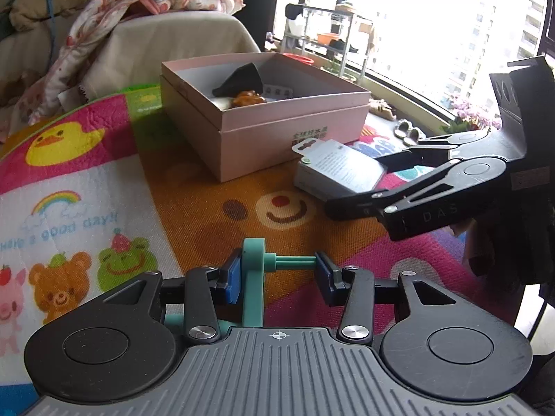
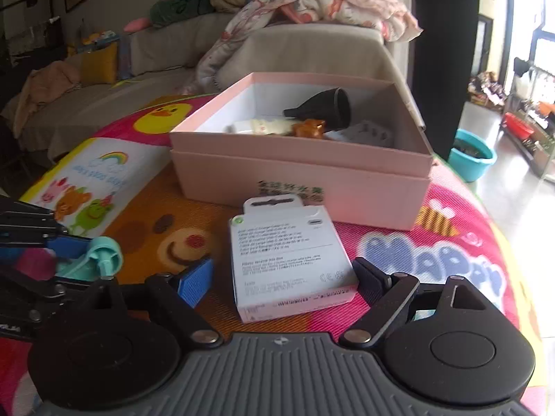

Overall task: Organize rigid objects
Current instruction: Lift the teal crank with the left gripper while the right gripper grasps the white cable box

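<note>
My right claw (image 2: 282,277) is spread wide, straddling the white package (image 2: 289,260), long axis pointing toward the pink box (image 2: 298,170). Left claw (image 1: 277,274) clamps teal part (image 1: 255,270).

Left wrist view: low over cartoon play mat (image 1: 86,187), looking forward along left tool (image 1: 277,277) toward pink box (image 1: 277,118) and window beyond. Right wrist view: low, close behind white carton (image 2: 288,260), facing pink box (image 2: 298,170) and sofa (image 2: 166,45). Shared: mat, box, carton (image 1: 338,170), each tool (image 2: 284,277) caught by the other camera
</note>
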